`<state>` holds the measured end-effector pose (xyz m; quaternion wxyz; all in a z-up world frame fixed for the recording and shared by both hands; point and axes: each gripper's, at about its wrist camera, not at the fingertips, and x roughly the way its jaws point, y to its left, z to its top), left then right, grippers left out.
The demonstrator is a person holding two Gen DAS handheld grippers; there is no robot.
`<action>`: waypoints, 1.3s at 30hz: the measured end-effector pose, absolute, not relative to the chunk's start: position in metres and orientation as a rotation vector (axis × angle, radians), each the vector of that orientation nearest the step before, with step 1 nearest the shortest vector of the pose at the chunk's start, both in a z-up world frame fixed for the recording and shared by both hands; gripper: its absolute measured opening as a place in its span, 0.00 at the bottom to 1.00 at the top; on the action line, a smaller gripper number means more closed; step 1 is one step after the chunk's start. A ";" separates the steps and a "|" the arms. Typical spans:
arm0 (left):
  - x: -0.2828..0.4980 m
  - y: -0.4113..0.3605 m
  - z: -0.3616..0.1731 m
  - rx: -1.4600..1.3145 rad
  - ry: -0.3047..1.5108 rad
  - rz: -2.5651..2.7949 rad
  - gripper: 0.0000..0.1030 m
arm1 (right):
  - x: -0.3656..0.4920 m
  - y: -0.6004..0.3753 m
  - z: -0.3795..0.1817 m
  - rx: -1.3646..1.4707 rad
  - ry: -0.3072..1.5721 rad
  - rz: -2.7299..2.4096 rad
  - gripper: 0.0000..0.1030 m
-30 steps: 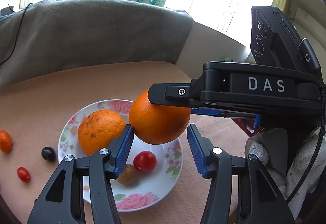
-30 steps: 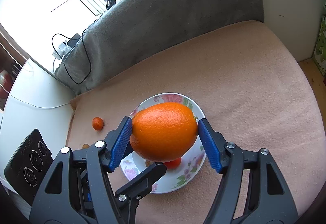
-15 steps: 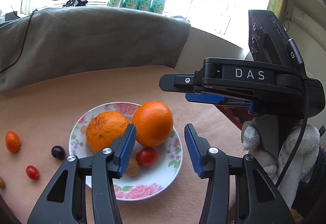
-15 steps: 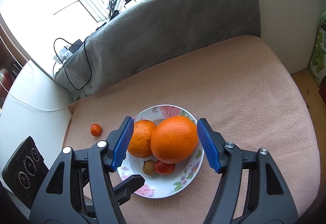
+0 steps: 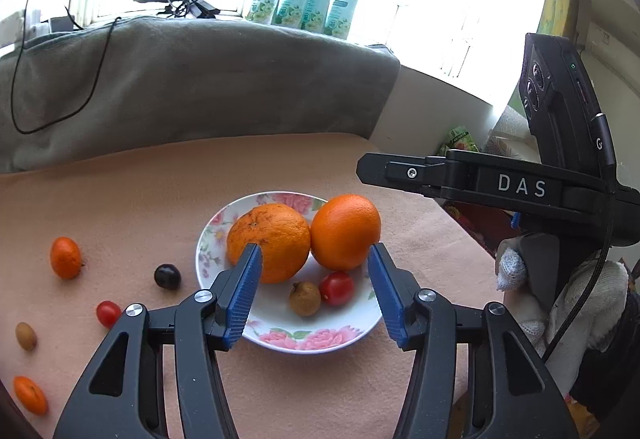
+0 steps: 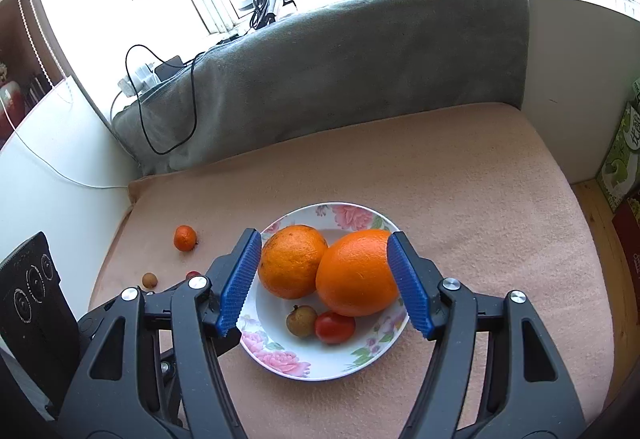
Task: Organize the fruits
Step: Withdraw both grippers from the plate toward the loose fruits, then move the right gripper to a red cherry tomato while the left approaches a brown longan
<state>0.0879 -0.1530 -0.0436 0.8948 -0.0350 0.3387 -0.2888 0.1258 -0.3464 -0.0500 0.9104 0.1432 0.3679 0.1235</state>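
Peach cloth [image 6: 460, 175] — right tool [image 6: 324, 279] wide open, empty, above oranges [image 6: 356, 273].

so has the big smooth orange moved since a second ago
Yes. It was up between the right gripper's fingers, above the floral plate; now the smooth orange rests in the plate, touching the rougher orange, and the jaws stand open.

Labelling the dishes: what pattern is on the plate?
Pink roses with green leaves on white plate; clearest in the right wrist view.

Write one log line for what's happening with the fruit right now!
stage: smooth orange on plate | left gripper: open | right gripper: open, empty | loose: kumquat, grape
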 end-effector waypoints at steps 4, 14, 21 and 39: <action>0.083 -0.135 -0.042 -0.076 0.691 -0.570 0.55 | 0.120 -0.334 -0.047 0.267 0.742 0.285 0.67; 0.074 -0.067 -0.042 -0.083 0.659 -0.443 0.55 | 0.109 -0.298 -0.039 0.191 0.679 0.326 0.80; 0.071 -0.007 -0.054 -0.104 0.678 -0.314 0.55 | 0.114 -0.273 -0.038 0.156 0.710 0.390 0.81; 0.075 0.075 -0.090 -0.189 0.766 -0.186 0.55 | 0.132 -0.183 -0.068 0.020 0.812 0.526 0.80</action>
